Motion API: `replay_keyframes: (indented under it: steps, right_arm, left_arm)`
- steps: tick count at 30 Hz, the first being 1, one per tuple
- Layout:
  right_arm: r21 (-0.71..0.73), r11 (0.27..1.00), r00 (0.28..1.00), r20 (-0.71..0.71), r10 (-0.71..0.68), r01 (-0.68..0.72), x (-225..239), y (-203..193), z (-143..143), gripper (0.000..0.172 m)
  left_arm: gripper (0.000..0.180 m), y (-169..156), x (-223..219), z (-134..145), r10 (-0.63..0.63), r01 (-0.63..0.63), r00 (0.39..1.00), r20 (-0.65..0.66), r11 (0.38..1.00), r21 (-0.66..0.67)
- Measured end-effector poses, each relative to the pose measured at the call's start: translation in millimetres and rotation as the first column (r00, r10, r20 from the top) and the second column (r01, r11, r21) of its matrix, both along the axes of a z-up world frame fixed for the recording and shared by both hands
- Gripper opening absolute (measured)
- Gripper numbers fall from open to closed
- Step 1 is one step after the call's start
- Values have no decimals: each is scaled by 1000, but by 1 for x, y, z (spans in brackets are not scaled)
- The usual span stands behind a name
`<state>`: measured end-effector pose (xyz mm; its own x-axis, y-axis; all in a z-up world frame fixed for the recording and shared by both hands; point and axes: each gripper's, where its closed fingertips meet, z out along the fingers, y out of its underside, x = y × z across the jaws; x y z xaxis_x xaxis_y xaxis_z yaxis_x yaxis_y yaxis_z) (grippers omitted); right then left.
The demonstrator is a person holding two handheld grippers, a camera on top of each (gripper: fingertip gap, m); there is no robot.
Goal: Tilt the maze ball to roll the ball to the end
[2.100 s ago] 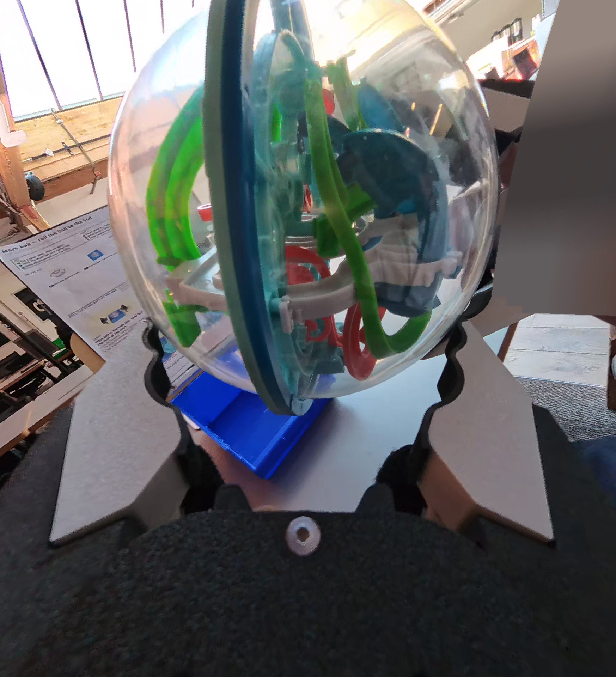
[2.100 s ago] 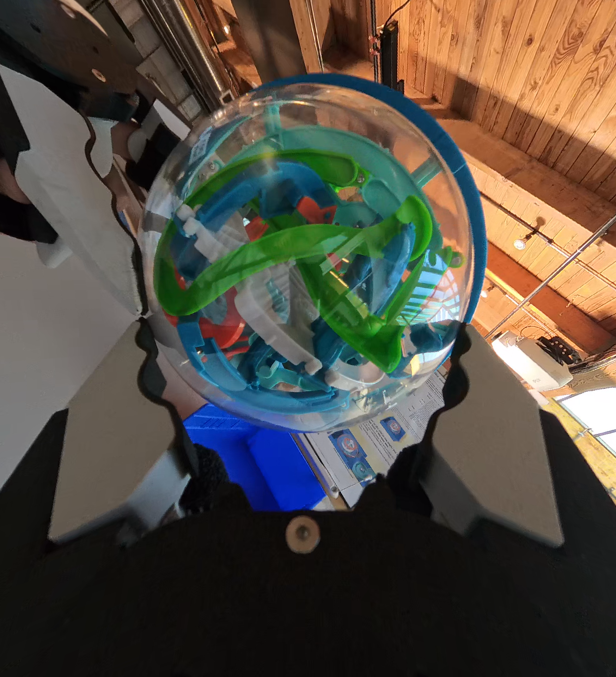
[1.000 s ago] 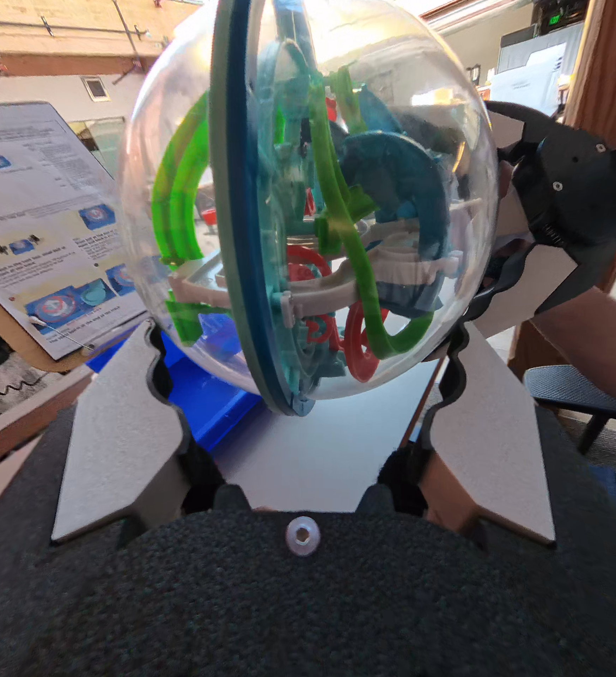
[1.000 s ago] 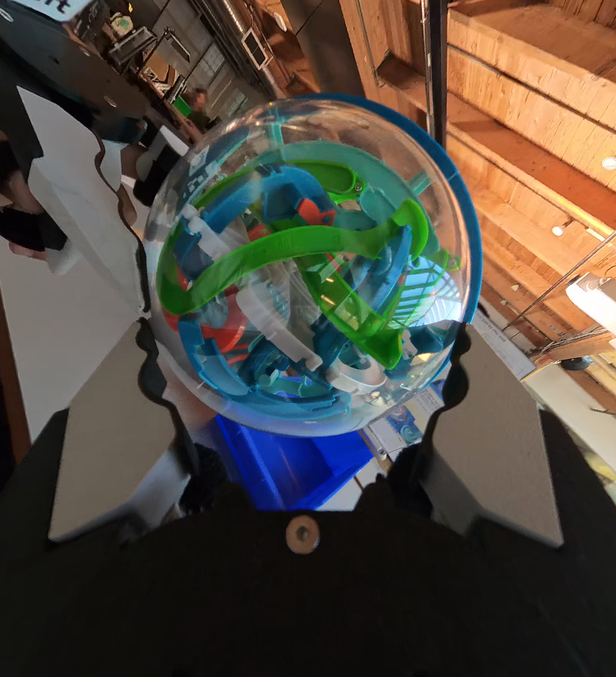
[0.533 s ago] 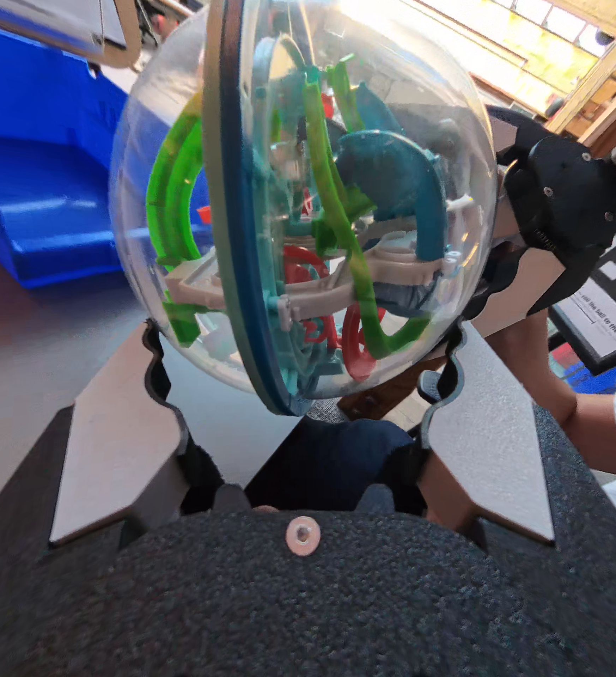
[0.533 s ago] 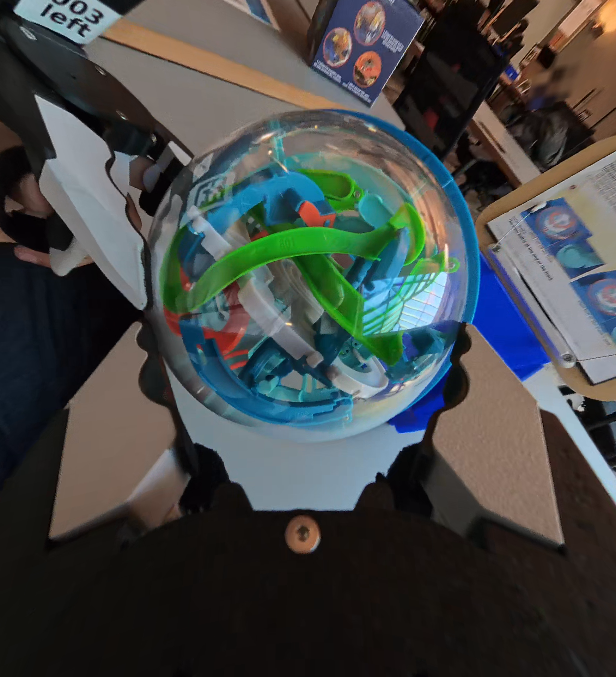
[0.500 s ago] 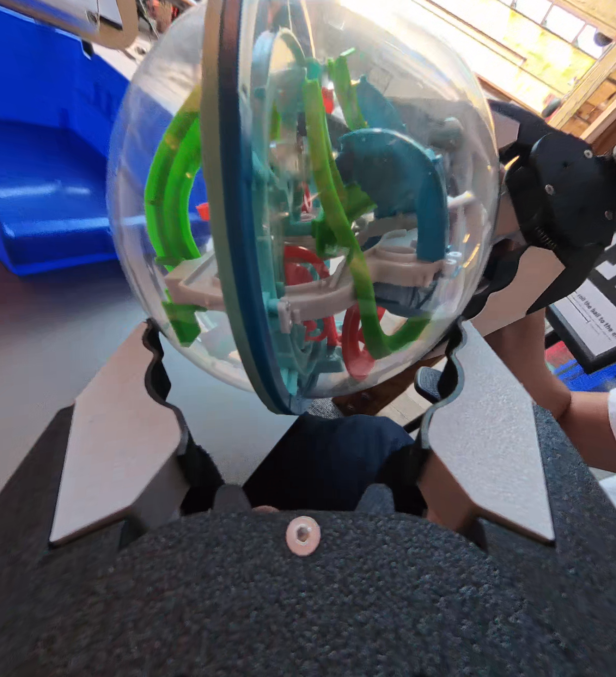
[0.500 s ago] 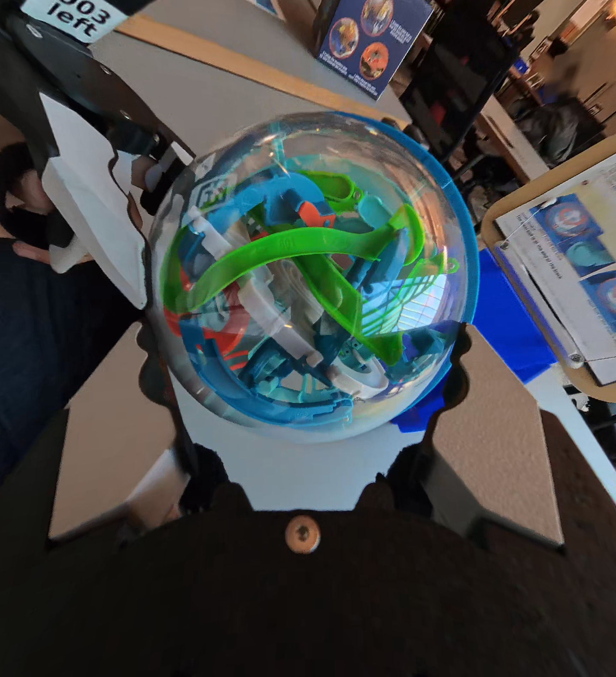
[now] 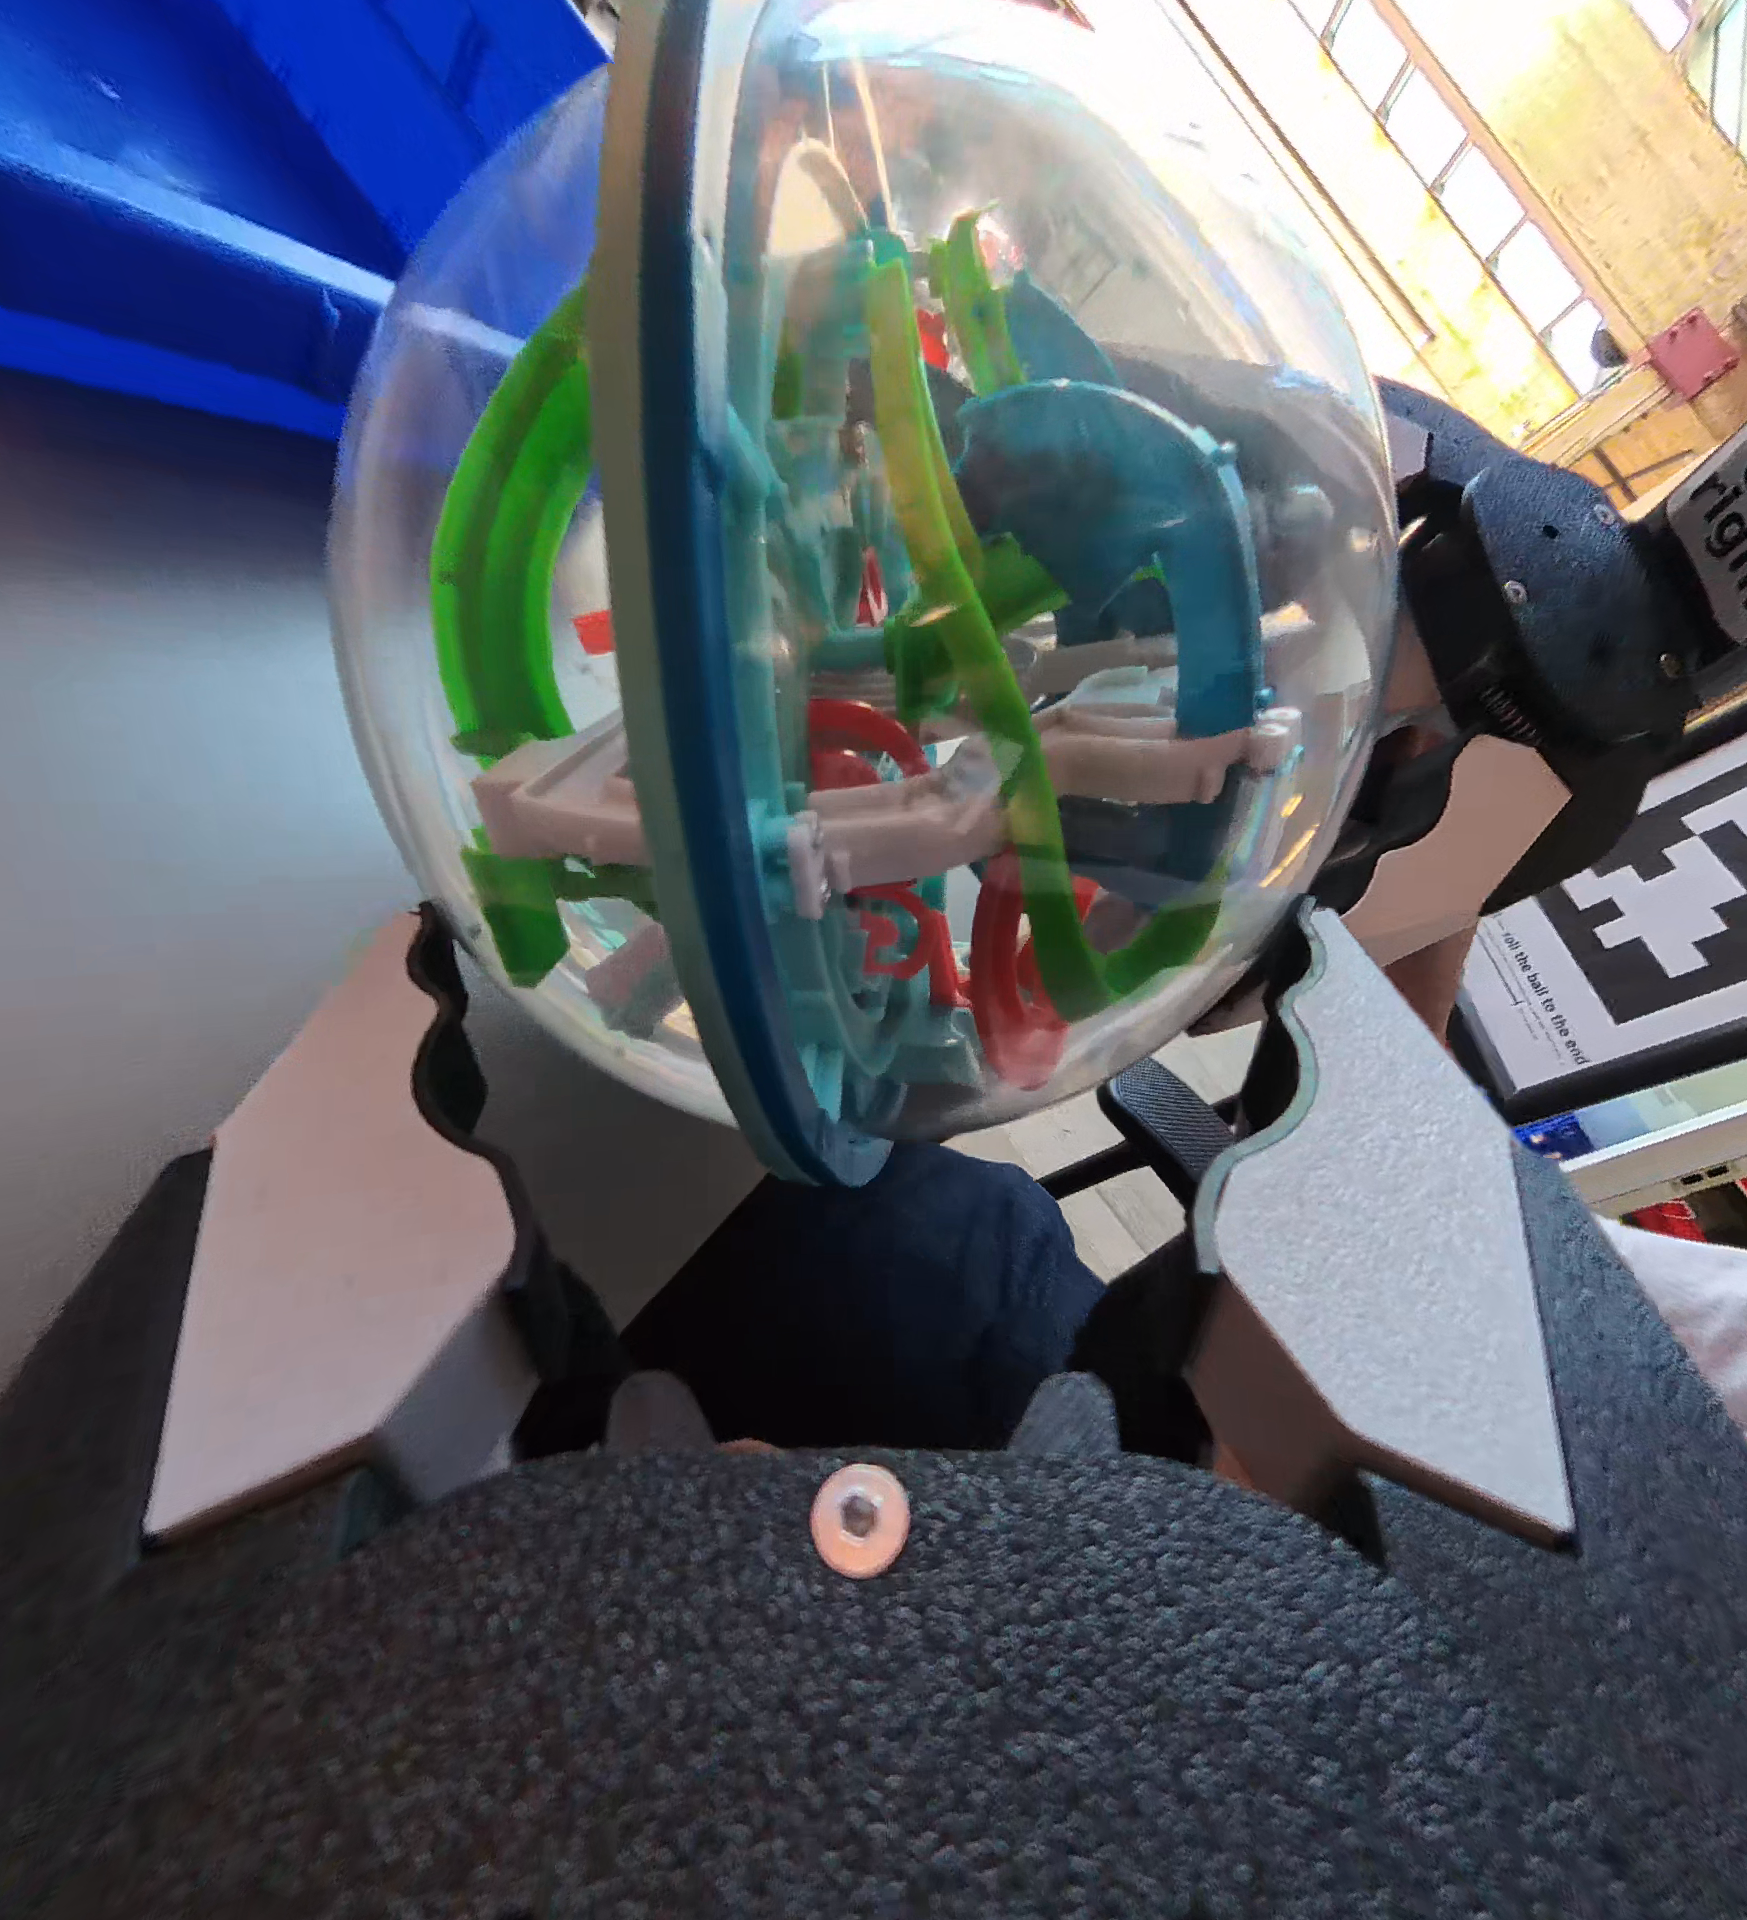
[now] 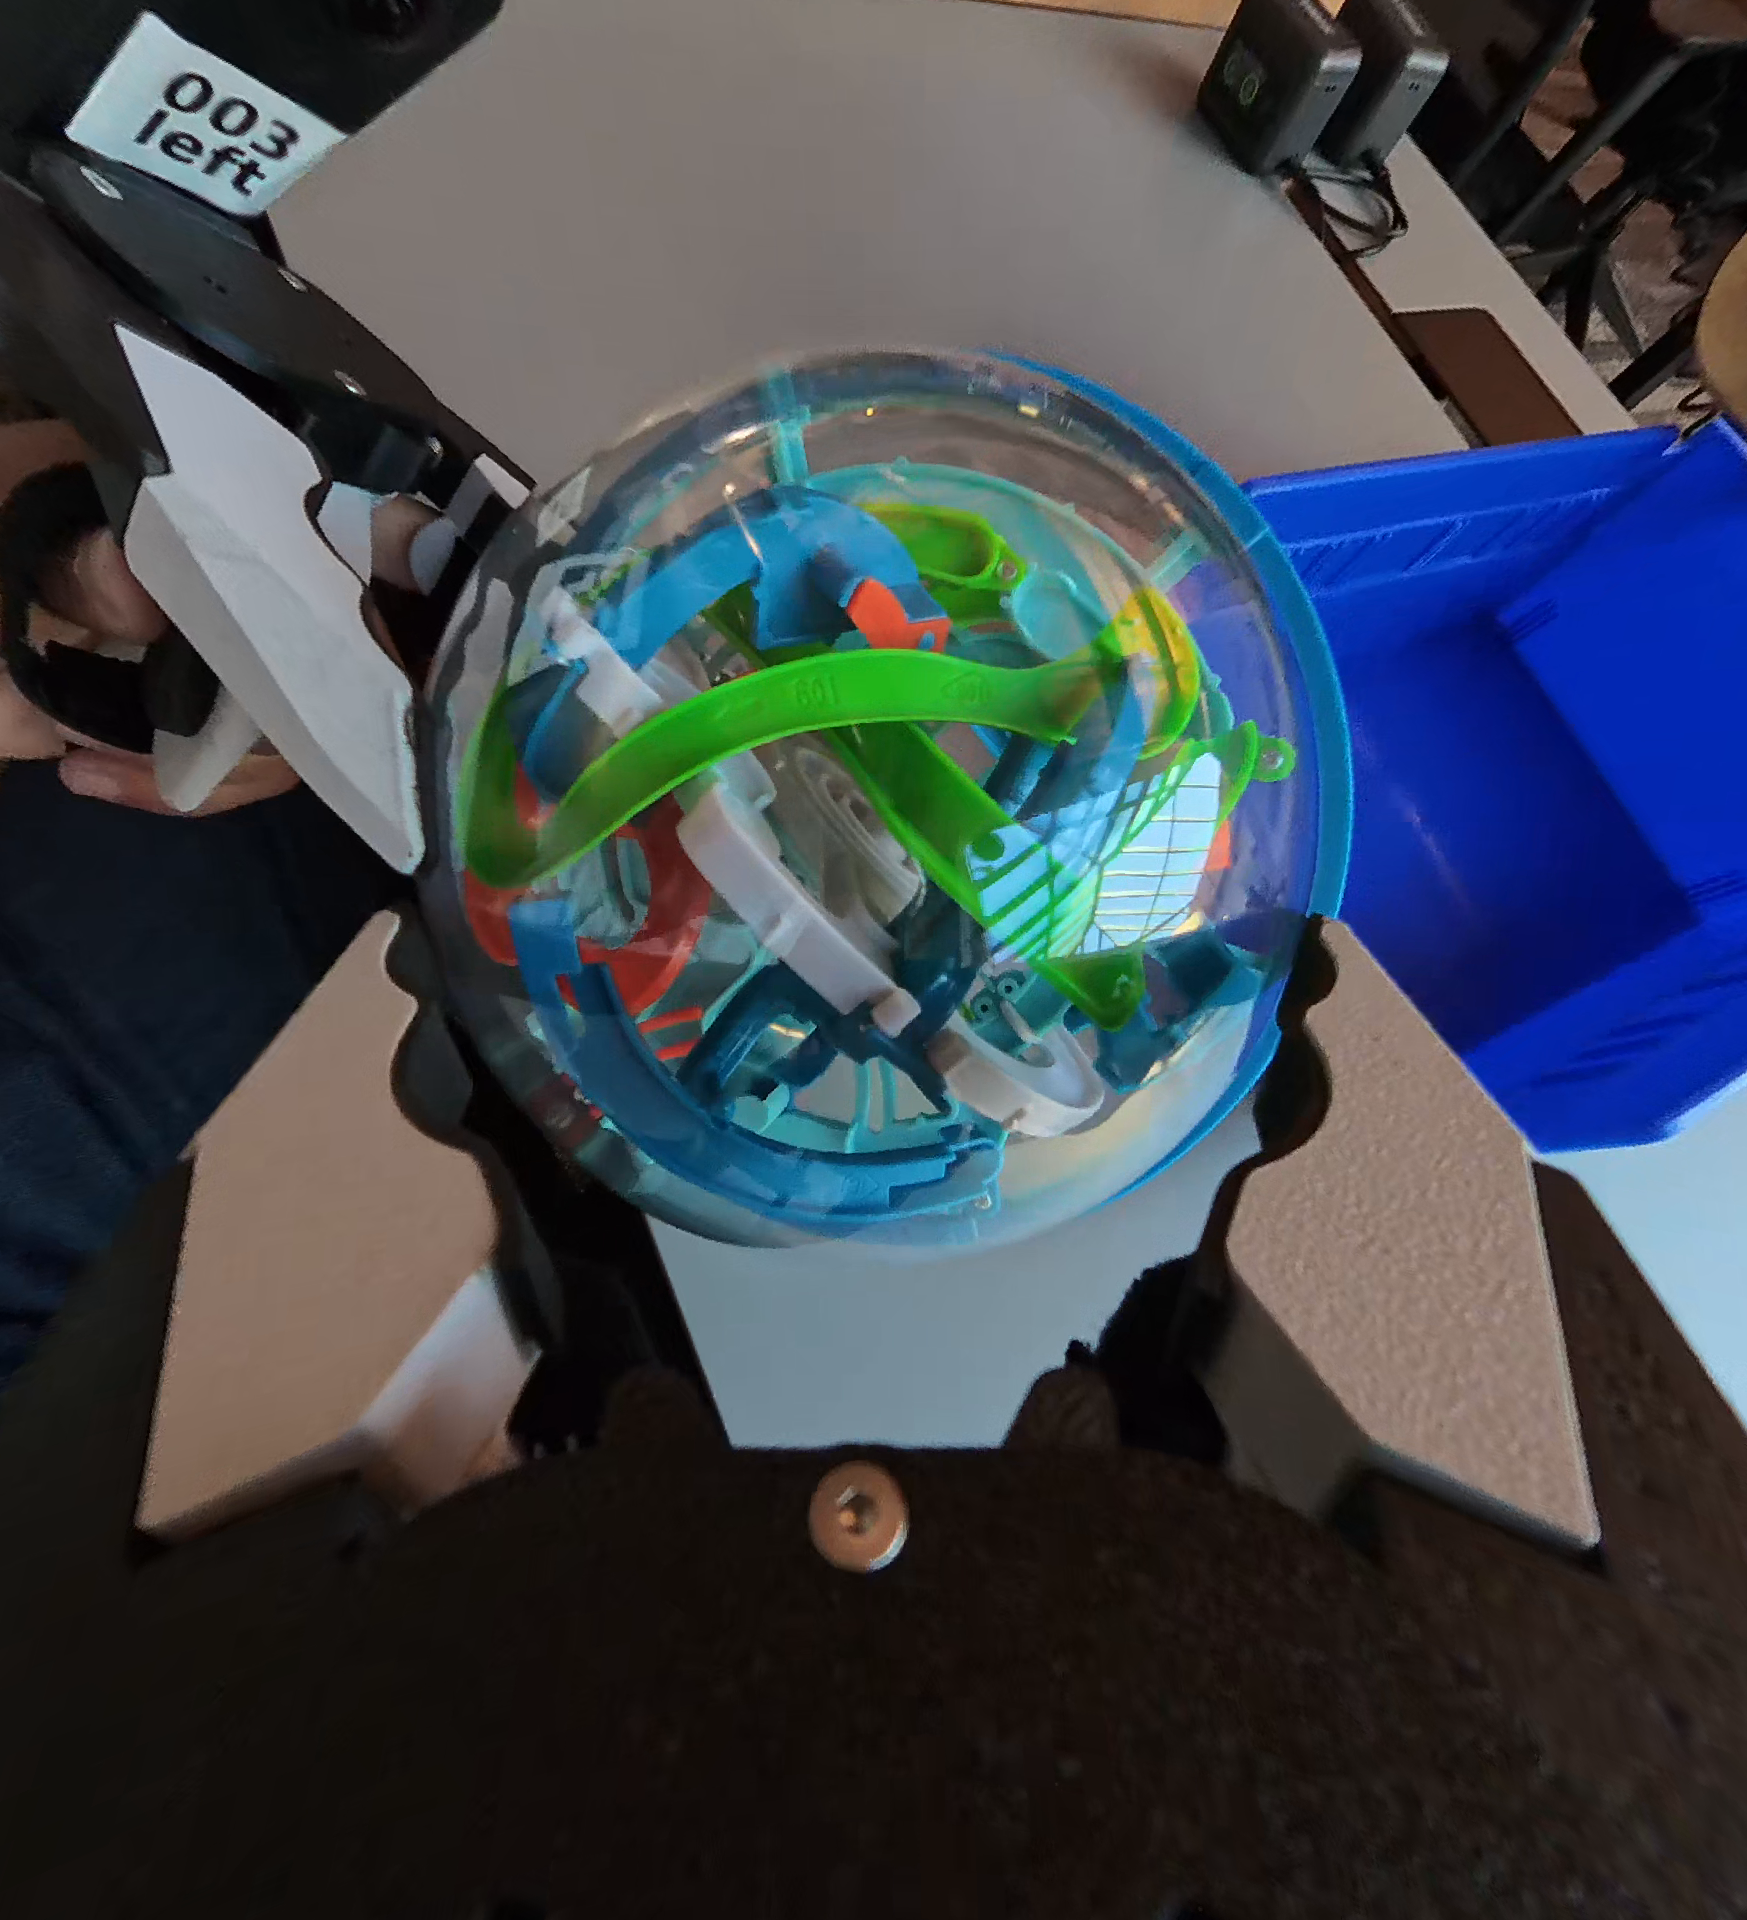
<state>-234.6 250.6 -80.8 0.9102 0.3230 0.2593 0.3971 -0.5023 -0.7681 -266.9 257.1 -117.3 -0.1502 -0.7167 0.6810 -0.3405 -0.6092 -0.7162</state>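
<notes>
A: Both my tools grip the maze ball (image 10: 879, 790) above the bench (image 10: 848, 208): left tool (image 9: 864, 966) and right tool (image 10: 853, 997) each press their pads on the clear shell. Smooth plastic could slip mid-tilt.

B: Orientation?

A: A sphere, no long axis; its blue seam ring (image 9: 687, 665) stands near-vertical before my left tool.

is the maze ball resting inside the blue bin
No, the maze ball is held up between gripper fingers, beside the blue bin.
</notes>
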Motion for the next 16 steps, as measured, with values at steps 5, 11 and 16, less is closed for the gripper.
replay_keyframes:
  steps: [5,11,16]
  right_arm:
    - [-1,1000,998,-58,-19,19,1,1,0,152]
    - [35,998,986,-160,-55,61,0,12,5,153]
    - [81,994,976,-210,-53,71,0,22,7,153]
  left_arm:
    - [147,2,0,1,16,-17,1000,-4,998,-58]
    - [147,11,-1,4,34,-33,999,1,982,-187]
    - [147,19,0,6,50,-50,999,-6,968,-248]
